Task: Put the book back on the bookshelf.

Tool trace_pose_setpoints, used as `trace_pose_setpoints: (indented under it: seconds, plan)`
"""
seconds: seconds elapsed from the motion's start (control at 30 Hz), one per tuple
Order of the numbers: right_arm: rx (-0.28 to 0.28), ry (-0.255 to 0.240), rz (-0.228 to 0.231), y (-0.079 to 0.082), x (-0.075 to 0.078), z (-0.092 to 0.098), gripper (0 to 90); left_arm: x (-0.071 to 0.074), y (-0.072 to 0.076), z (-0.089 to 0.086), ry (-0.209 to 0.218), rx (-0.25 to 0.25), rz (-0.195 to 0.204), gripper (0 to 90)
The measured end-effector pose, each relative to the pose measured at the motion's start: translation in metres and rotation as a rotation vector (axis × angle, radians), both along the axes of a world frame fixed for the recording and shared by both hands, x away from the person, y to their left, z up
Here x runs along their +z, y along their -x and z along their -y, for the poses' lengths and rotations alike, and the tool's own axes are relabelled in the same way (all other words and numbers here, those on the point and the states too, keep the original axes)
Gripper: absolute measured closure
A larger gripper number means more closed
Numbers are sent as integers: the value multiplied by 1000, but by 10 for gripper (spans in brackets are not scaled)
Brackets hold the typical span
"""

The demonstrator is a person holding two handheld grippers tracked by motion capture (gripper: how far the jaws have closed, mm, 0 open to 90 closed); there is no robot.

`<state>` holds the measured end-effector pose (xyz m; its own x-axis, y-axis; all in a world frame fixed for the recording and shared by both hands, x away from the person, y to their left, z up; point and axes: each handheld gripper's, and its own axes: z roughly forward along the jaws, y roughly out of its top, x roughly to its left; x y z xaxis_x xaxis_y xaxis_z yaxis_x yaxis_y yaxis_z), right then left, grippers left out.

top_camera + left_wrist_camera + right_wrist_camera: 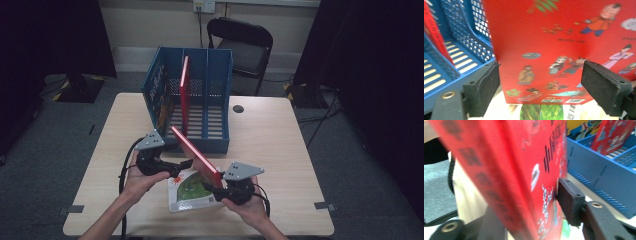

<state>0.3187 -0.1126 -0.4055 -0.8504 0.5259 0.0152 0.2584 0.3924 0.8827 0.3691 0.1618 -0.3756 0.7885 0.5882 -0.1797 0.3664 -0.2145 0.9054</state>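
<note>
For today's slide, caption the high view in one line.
Right gripper jaws clamp a tilted red book before the blue plastic file rack.

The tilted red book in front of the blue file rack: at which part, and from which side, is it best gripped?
Judging by its pose, grip the red book at its low near end, one jaw on each cover, coming from the person's side. It slants up toward the blue file rack, so that end is free. The right gripper already holds there; the left gripper stands open beside the cover.

The file rack (pixel 192 100) is standing at the table's (pixel 280 150) far edge, left of centre, with one book (pixel 184 95) upright in its middle compartment. A second book (pixel 196 156) is leaning tilted before the rack, above a flat book (pixel 187 192) lying near the near edge.
</note>
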Motion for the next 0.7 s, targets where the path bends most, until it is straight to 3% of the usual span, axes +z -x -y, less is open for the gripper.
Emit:
trace_pose_setpoints:
  seconds: [0.17,0.33,0.47,0.53,0.57,0.7]
  plan:
    - [-22,-3,31,-4,1,8,676,-2,-4,-6,18,-22,-13,133]
    - [-21,-35,24,-10,1,16,703,-6,-5,-4,33,-49,-19,154]
    - [-19,-35,41,-11,1,15,714,-5,-4,0,16,-40,1,158]
    - [-17,-38,61,-13,3,14,734,-5,-4,0,17,-43,11,222]
    - [-21,-31,82,-13,4,13,744,-3,-2,-1,4,-45,36,249]
    - [-12,-48,81,-19,6,11,760,0,-2,-4,7,-28,46,259]
